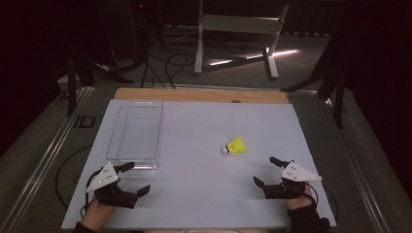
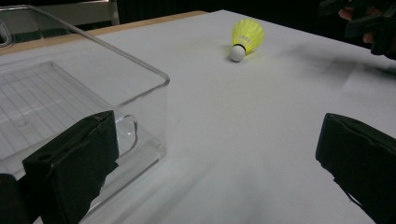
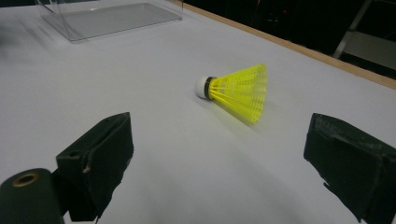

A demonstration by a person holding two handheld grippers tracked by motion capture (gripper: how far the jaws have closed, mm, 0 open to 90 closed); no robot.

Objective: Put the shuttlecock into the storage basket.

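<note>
At the left, the left gripper rests on the white table with its jaws spread wide and empty, just beside the clear plastic bin. The yellow shuttlecock lies on its side right of centre. The right gripper sits near it, jaws wide apart, holding nothing.

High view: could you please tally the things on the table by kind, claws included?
Yellow shuttlecock: 1
Clear plastic bin: 1
Claws, both open: 2, left claw, right claw
Total: 4
</note>
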